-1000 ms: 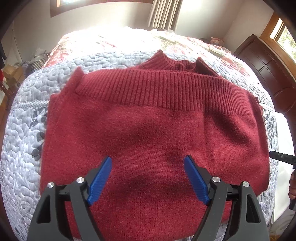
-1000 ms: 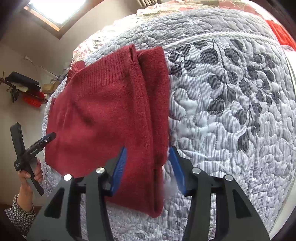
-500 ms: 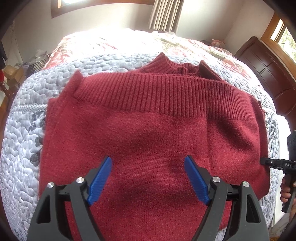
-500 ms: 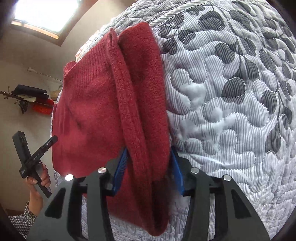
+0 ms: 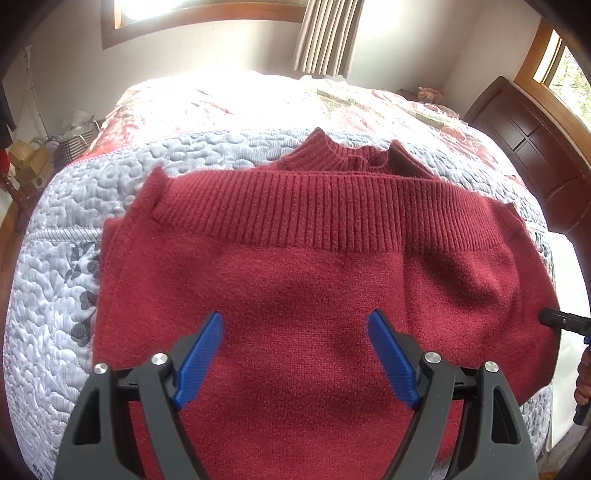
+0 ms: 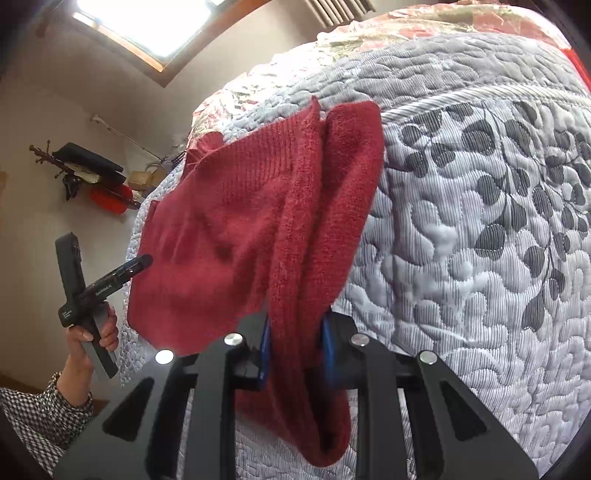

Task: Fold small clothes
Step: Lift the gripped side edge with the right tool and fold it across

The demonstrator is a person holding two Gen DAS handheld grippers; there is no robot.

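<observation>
My right claw pinches the near side edge of the dark red knitted sweater, its blue pads pressed into a thick fold of wool that bunches up off the grey-white quilted bedspread. My left claw hangs spread wide above the sweater's near half, gripping nothing. The sweater lies folded near the bedspread's near edge, ribbed hem doubled toward the collar. Beyond it, the floral quilt runs to the far edge.

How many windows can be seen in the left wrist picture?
2: one window on the far wall, top left; another window at the right edge above the dark headboard. Others may be hidden.
</observation>
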